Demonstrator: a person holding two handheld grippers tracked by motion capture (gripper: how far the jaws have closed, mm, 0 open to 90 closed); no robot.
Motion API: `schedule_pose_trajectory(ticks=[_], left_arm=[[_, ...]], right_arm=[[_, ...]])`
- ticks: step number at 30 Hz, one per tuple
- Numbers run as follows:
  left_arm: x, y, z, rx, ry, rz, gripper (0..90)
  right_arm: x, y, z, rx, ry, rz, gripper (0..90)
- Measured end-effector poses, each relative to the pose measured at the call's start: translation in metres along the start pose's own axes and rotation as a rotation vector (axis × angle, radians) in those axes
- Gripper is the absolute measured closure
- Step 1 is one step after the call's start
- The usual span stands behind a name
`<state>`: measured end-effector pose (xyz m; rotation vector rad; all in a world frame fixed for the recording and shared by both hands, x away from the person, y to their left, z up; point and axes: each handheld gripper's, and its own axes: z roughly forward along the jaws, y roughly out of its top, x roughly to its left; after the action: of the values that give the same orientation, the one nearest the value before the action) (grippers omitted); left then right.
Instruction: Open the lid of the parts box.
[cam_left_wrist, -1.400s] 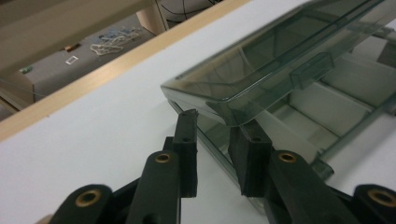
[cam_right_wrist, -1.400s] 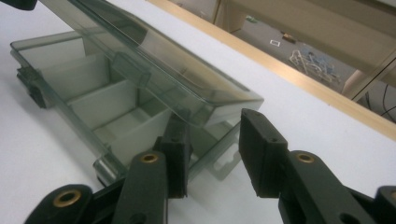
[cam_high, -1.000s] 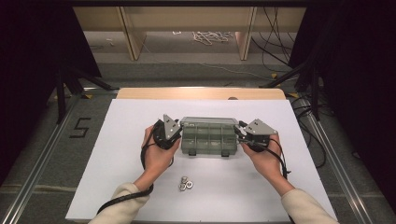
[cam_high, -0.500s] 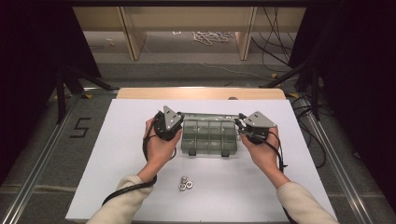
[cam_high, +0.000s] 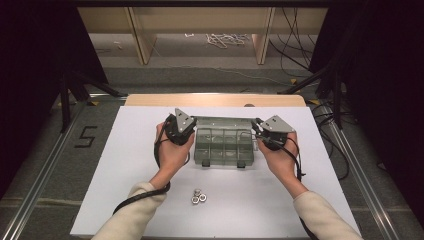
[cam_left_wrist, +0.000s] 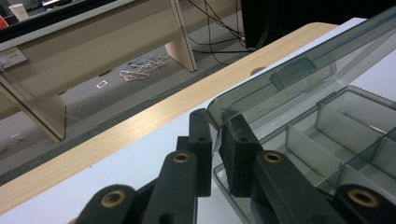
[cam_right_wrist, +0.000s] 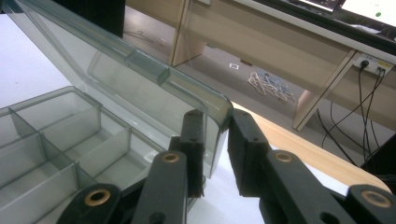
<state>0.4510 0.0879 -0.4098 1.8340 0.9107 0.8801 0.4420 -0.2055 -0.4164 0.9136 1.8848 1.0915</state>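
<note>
A clear grey compartment box (cam_high: 223, 146) sits near the middle of the white worktop (cam_high: 125, 200), a little toward the far edge, with its lid (cam_high: 222, 122) raised and leaning back toward that edge. The left gripper (cam_high: 186, 131) is at the box's left end and the right gripper (cam_high: 257, 131) at its right end, each held in one of the person's hands. In the left gripper view the fingers (cam_left_wrist: 201, 149) straddle the lid's near corner (cam_left_wrist: 219, 114) with a narrow gap on each side — close around the edge, though contact is hard to confirm. In the right gripper view the fingers (cam_right_wrist: 192, 140) likewise bracket the lid's corner (cam_right_wrist: 219, 112), the plastic edge sitting between them.

Compared with a second ago, the lid stands higher and further back, and both grippers have moved up toward the far edge with it — the dividers (cam_right_wrist: 56, 149) inside the tray now show openly. Three metal nuts (cam_high: 198, 196) lie together near the front edge of the worktop, where they lay before.
</note>
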Motion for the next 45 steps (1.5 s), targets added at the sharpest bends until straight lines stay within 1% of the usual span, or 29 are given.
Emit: schedule_pose_trajectory(ticks=[2, 6, 7, 10, 11, 15, 16, 18, 20, 21, 22, 23, 24, 25, 26, 28, 29, 30, 31, 32, 33, 36, 37, 38, 39, 41, 42, 43, 45], left_arm=[[0.002, 0.001, 0.002, -0.001, -0.005, -0.003, 83.4], [0.003, 0.003, 0.004, 0.002, 0.002, -0.009, 84.0], [0.004, 0.003, 0.005, 0.003, 0.0, -0.002, 84.2], [0.006, 0.004, 0.007, 0.003, -0.003, -0.005, 84.4], [0.007, 0.005, 0.007, 0.001, -0.002, -0.015, 84.4], [0.009, 0.006, 0.01, 0.003, -0.002, -0.017, 84.4], [0.009, 0.007, 0.01, 0.003, -0.003, -0.017, 84.4], [0.01, 0.008, 0.012, 0.003, -0.004, -0.017, 84.4], [0.01, 0.008, 0.013, 0.002, -0.003, -0.032, 84.4], [0.011, 0.009, 0.013, 0.005, -0.005, -0.028, 84.4], [0.012, 0.01, 0.014, 0.006, -0.006, -0.031, 84.3], [0.011, 0.01, 0.014, 0.014, 0.004, -0.04, 84.3], [0.012, 0.01, 0.015, 0.008, -0.007, -0.033, 84.3], [0.013, 0.01, 0.016, 0.008, -0.007, -0.037, 84.3], [0.012, 0.011, 0.015, 0.015, 0.002, -0.045, 84.3], [0.013, 0.011, 0.017, 0.008, -0.004, -0.038, 84.2], [0.013, 0.011, 0.017, 0.017, 0.004, -0.045, 84.2], [0.014, 0.012, 0.018, 0.008, -0.005, -0.043, 84.1], [0.014, 0.012, 0.019, 0.007, -0.007, -0.044, 84.1], [0.014, 0.012, 0.019, 0.014, 0.003, -0.054, 84.1], [0.015, 0.012, 0.021, 0.007, -0.008, -0.045, 84.0], [0.015, 0.013, 0.023, 0.008, -0.005, -0.052, 83.9], [0.015, 0.013, 0.022, 0.016, 0.005, -0.059, 83.8], [0.016, 0.014, 0.024, 0.01, -0.005, -0.05, 83.8], [0.017, 0.014, 0.024, 0.01, -0.005, -0.052, 83.7], [0.017, 0.014, 0.026, 0.008, -0.003, -0.057, 83.6], [0.018, 0.014, 0.027, 0.01, -0.005, -0.052, 83.6], [0.018, 0.015, 0.028, 0.009, -0.005, -0.06, 83.6], [0.019, 0.015, 0.03, 0.008, -0.004, -0.057, 83.6]], right_arm=[[-0.001, 0.001, 0.001, -0.003, -0.003, -0.001, 77.0], [-0.002, 0.002, 0.003, 0.002, -0.002, 0.013, 77.1], [-0.002, 0.002, 0.004, -0.001, -0.005, 0.017, 77.1], [-0.003, 0.003, 0.006, -0.006, -0.006, 0.026, 77.1], [-0.004, 0.003, 0.006, -0.004, -0.006, 0.026, 77.1], [-0.005, 0.004, 0.009, -0.01, -0.011, 0.04, 77.1], [-0.006, 0.005, 0.01, -0.012, -0.004, 0.042, 77.1], [-0.007, 0.005, 0.011, -0.013, -0.011, 0.048, 77.0], [-0.008, 0.006, 0.012, -0.009, -0.005, 0.051, 77.0], [-0.008, 0.006, 0.014, -0.014, -0.009, 0.057, 77.0], [-0.009, 0.006, 0.014, -0.016, -0.013, 0.056, 77.0], [-0.009, 0.007, 0.015, -0.016, -0.01, 0.058, 77.0], [-0.011, 0.007, 0.016, -0.025, -0.017, 0.046, 77.0], [-0.011, 0.007, 0.016, -0.018, -0.015, 0.054, 77.0], [-0.01, 0.007, 0.016, -0.016, -0.01, 0.065, 77.0], [-0.011, 0.007, 0.017, -0.02, -0.007, 0.068, 76.9], [-0.012, 0.008, 0.018, -0.028, -0.018, 0.056, 76.9], [-0.012, 0.008, 0.018, -0.015, -0.012, 0.068, 76.9], [-0.012, 0.008, 0.019, -0.016, -0.006, 0.074, 76.9], [-0.012, 0.008, 0.02, -0.024, -0.011, 0.074, 76.9], [-0.013, 0.009, 0.021, -0.024, -0.014, 0.076, 76.8], [-0.014, 0.009, 0.023, -0.026, -0.01, 0.086, 76.8], [-0.014, 0.009, 0.023, -0.025, -0.009, 0.089, 76.8], [-0.015, 0.009, 0.024, -0.026, -0.012, 0.09, 76.8], [-0.015, 0.009, 0.025, -0.029, -0.005, 0.093, 76.8], [-0.017, 0.009, 0.026, -0.039, -0.025, 0.083, 76.8], [-0.017, 0.009, 0.027, -0.04, -0.024, 0.086, 76.8], [-0.017, 0.009, 0.027, -0.034, -0.017, 0.093, 76.7], [-0.017, 0.009, 0.029, -0.037, -0.008, 0.107, 76.7]])
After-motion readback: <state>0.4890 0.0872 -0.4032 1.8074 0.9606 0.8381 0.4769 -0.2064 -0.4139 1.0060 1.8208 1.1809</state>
